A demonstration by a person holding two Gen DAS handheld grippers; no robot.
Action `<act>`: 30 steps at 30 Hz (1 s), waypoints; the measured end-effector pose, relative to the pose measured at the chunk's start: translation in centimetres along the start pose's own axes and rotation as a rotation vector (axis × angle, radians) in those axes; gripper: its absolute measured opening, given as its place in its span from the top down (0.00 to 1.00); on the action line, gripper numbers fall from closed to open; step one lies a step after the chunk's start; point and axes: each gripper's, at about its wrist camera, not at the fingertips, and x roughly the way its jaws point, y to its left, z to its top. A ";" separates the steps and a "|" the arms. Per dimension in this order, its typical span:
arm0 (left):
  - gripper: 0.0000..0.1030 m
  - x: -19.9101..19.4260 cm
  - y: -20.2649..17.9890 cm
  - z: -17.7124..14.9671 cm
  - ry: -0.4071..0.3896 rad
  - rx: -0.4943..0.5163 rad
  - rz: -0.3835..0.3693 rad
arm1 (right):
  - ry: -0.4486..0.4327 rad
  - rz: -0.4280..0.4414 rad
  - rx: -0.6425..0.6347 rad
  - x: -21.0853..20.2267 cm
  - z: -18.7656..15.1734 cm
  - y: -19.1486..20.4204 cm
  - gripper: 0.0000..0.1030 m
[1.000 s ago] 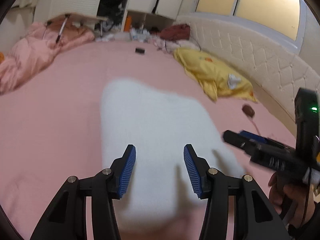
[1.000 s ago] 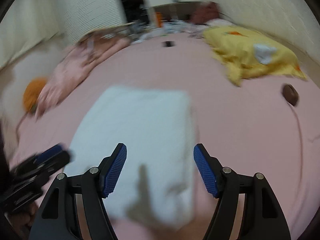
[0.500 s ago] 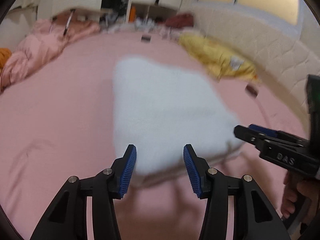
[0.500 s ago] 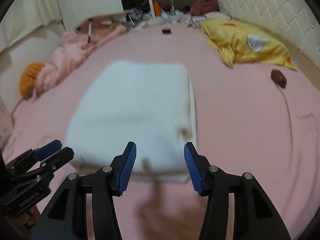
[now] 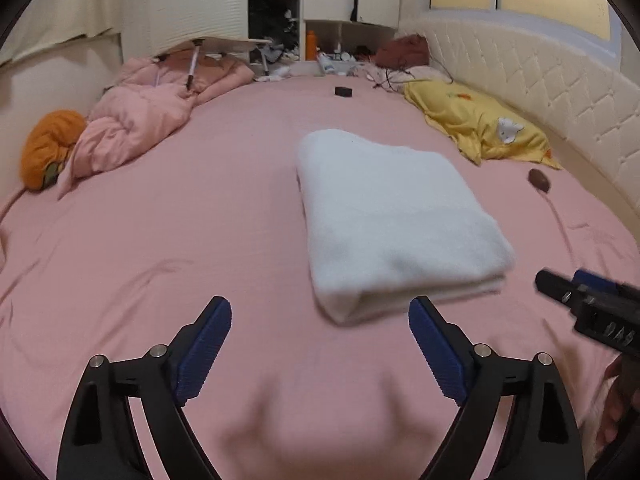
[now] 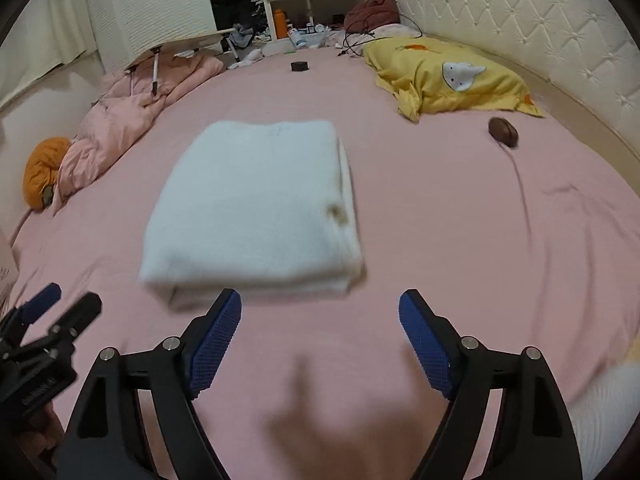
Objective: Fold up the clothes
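Note:
A white fleecy garment (image 5: pixel 392 216) lies folded into a thick rectangle on the pink bed sheet (image 5: pixel 180 240); it also shows in the right wrist view (image 6: pixel 256 208). My left gripper (image 5: pixel 319 346) is open and empty, held above the sheet just short of the garment's near edge. My right gripper (image 6: pixel 320 340) is open and empty, also just short of the near edge. Each gripper appears at the side of the other's view: the right gripper (image 5: pixel 588 304) and the left gripper (image 6: pixel 44 332).
A crumpled pink duvet (image 5: pixel 152 120) and an orange cushion (image 5: pixel 48 148) lie at the left. A yellow pillow (image 6: pixel 448 76) lies by the padded headboard (image 6: pixel 540 40). A brown mouse-like object (image 6: pixel 503 131) with a cord and a small black box (image 6: pixel 300 66) lie on the sheet.
Both grippers have pulled back off the folded garment toward me and opened wider. The garment now lies fully in front of the fingertips.

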 end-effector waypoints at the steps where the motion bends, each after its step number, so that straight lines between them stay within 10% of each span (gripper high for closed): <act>1: 0.12 -0.7 0.1 -1.0 0.010 -0.023 0.006 | 0.014 -0.005 -0.003 -0.6 -1.3 0.3 0.21; 10: 0.09 -1.1 -0.2 -10.1 0.155 -0.034 0.123 | 0.034 0.022 -0.052 -3.1 -6.5 1.3 0.21; 20: 0.09 -3.9 -3.4 -9.9 0.045 0.103 0.118 | -0.011 0.021 -0.121 -4.6 -6.6 2.2 0.21; 30: 0.09 -4.0 -2.0 -9.8 0.066 0.018 0.123 | -0.022 0.026 -0.125 -5.1 -6.7 2.3 0.21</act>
